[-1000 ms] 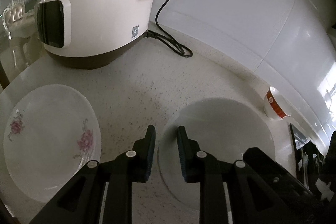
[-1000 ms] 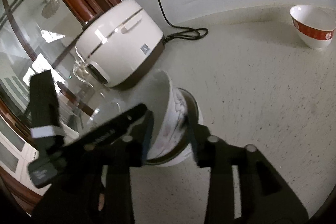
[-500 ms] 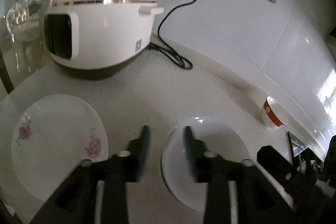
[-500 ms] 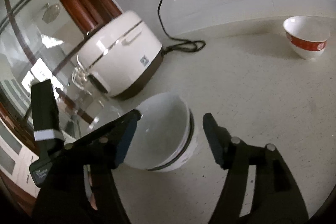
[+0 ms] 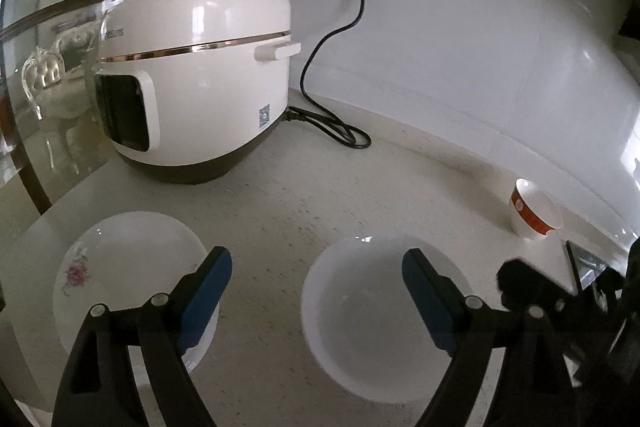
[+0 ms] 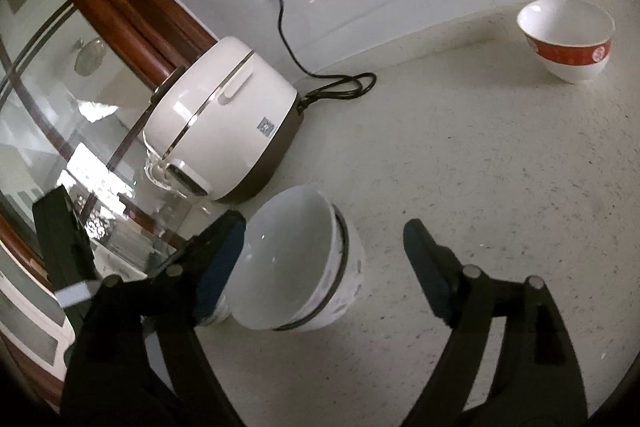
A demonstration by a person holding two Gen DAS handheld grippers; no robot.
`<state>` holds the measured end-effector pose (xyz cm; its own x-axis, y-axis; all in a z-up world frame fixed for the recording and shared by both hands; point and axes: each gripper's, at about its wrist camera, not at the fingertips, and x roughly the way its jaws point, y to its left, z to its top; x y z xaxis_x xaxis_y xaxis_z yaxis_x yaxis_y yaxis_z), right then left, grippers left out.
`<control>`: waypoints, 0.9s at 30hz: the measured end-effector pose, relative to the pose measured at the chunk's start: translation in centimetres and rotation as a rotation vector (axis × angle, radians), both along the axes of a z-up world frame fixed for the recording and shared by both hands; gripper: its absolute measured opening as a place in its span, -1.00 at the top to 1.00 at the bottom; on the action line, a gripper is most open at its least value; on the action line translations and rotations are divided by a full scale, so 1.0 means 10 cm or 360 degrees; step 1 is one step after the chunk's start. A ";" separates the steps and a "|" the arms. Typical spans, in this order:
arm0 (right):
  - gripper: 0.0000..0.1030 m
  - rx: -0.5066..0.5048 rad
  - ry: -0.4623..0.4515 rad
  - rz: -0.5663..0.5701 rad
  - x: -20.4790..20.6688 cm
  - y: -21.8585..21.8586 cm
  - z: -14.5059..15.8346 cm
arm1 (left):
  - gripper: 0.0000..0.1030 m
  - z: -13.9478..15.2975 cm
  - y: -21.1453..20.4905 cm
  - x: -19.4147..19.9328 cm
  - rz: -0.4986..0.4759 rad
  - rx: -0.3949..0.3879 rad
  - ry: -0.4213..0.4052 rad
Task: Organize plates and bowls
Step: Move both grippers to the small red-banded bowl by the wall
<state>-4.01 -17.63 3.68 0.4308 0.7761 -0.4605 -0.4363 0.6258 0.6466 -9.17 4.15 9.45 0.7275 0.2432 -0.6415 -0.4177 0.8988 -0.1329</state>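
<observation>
Both tools, left point(image 5: 316, 281) and right point(image 6: 324, 245), have just been opening wide and hold nothing; the stacked bowls point(image 6: 298, 267) at 6 o'clock from the cooker point(image 6: 224, 119) look tilted and could slip.

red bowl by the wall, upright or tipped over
Upright. The red bowl stands on its foot on the counter, with its open rim facing up and its white inside showing empty.

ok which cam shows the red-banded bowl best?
Right wrist. The red-banded bowl sits large and unblocked there, upright on the counter, its inside and red band both clear. The left wrist view shows it small and distorted near the right edge.
</observation>
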 end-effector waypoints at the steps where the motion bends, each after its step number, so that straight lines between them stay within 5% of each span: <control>1: -0.66 0.0013 0.0012 -0.0018 0.02 -0.04 0.00 | -0.71 0.00 -0.02 0.00 -0.0006 0.0005 -0.0001; 13: -0.69 0.0130 0.0078 -0.0402 0.27 -0.70 -0.05 | -0.71 0.17 -0.26 0.04 -0.0122 0.0022 -0.0092; 20: -0.69 0.0199 0.0193 -0.0616 0.43 -1.09 -0.19 | -0.71 0.39 -0.80 0.31 -0.0345 0.0071 -0.0157; 27: -0.69 0.0135 0.0127 -0.0837 0.39 -1.32 -0.12 | -0.72 0.40 -1.36 0.78 -0.0540 0.0070 -0.0224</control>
<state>-0.13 -30.87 2.43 0.7375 0.5011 -0.4528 -0.0254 0.6906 0.7228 -1.40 -9.44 13.45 0.8519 -0.0019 -0.5238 -0.0753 0.9892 -0.1261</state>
